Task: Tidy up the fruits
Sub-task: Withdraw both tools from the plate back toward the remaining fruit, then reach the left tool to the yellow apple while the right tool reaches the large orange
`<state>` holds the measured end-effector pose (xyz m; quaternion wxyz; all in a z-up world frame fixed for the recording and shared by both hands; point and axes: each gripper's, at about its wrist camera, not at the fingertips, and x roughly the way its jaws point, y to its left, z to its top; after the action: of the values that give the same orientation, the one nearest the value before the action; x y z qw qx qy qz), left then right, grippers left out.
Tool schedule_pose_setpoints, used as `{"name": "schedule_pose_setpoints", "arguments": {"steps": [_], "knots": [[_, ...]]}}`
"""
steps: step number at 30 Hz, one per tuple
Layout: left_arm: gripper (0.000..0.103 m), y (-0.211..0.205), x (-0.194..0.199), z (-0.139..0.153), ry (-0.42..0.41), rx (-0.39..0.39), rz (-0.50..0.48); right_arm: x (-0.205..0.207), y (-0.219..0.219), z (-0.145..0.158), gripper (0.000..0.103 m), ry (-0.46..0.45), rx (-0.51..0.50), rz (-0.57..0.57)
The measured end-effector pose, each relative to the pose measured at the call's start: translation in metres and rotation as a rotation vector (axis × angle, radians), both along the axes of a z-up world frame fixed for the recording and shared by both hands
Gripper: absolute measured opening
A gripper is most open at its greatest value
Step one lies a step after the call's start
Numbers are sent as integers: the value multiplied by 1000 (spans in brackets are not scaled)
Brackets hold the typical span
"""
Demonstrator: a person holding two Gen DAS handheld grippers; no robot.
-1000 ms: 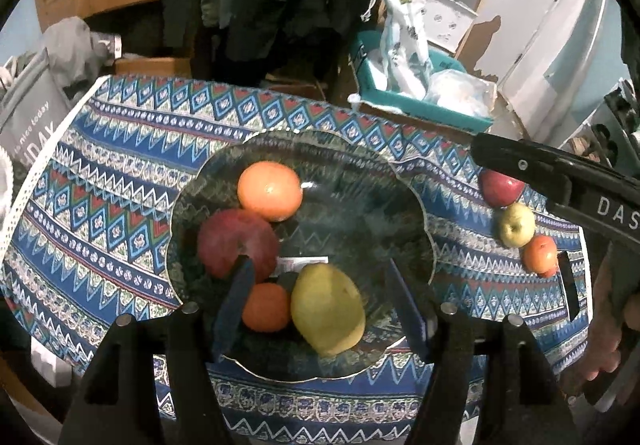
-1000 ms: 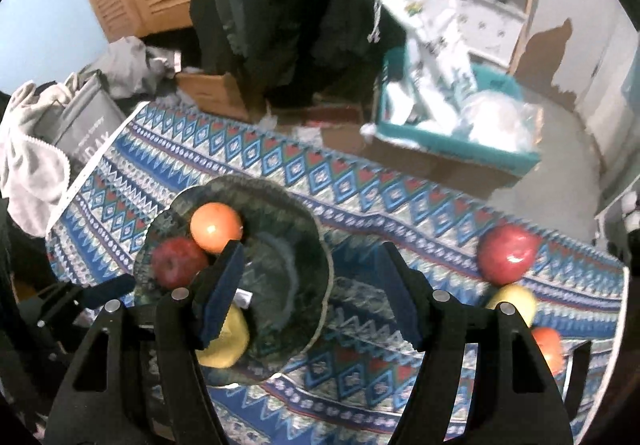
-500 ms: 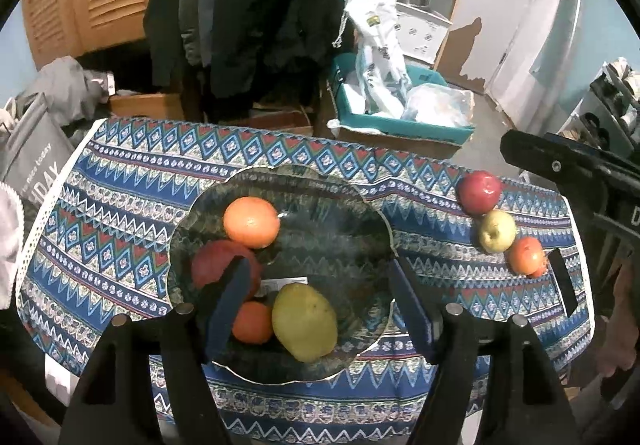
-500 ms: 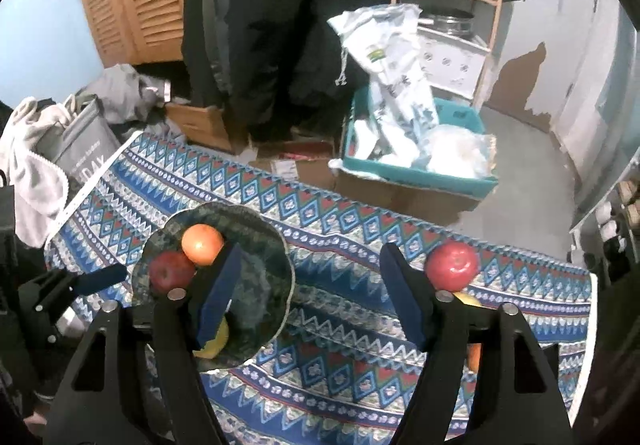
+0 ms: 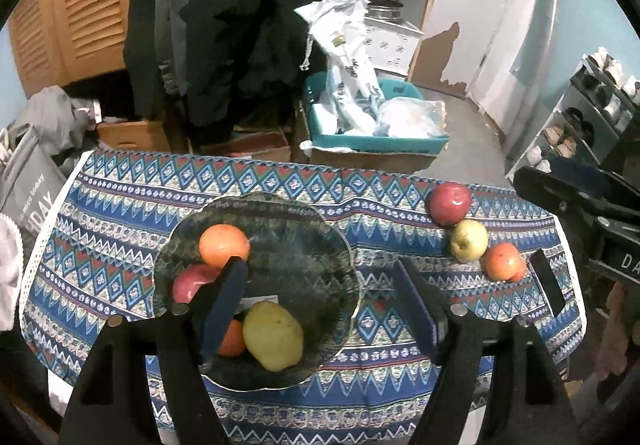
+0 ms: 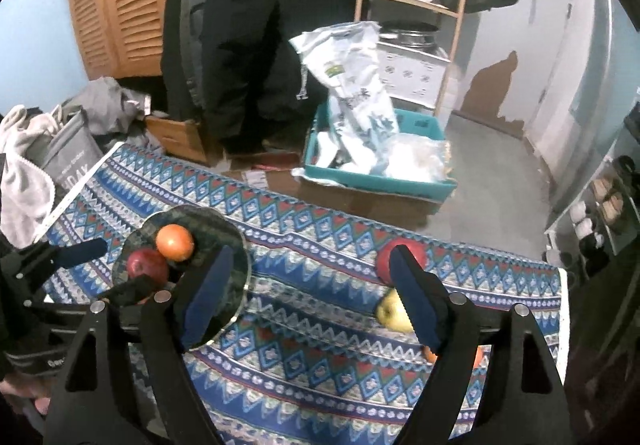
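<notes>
A dark glass plate (image 5: 320,237) on the patterned cloth holds an orange (image 5: 223,243), a red apple (image 5: 189,282), a small orange (image 5: 233,338) and a yellow pear (image 5: 273,334). At the cloth's right end lie a red apple (image 5: 449,202), a yellow-green apple (image 5: 469,239) and an orange-red fruit (image 5: 503,262). My left gripper (image 5: 320,305) is open and empty, raised above the plate. My right gripper (image 6: 308,293) is open and empty above the cloth, with the red apple (image 6: 384,257) and yellow-green apple (image 6: 392,311) behind its right finger. The plate (image 6: 232,245) shows at its left.
The patterned cloth (image 5: 120,213) covers a small table. A black flat object (image 5: 546,285) lies at its right edge. Behind are a teal bin (image 5: 376,141) with bags, cardboard boxes (image 5: 132,133), hanging coats and a wooden shelf. A shoe rack (image 5: 592,125) stands at the right.
Both grippers have risen and pulled back from the table, so the plate and fruits look smaller and more of the room shows. Both stay open. No fruit has moved.
</notes>
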<state>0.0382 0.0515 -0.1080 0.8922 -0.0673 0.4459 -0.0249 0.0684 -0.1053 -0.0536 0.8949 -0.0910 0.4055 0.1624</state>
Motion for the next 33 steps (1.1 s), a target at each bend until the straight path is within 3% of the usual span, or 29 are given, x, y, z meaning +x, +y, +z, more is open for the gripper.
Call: {"name": "schedule_pose_setpoints", "arguments": {"steps": [33], "knots": [[80, -121, 16, 11, -10, 55, -220, -19, -156, -14, 82, 13, 3, -257]]}}
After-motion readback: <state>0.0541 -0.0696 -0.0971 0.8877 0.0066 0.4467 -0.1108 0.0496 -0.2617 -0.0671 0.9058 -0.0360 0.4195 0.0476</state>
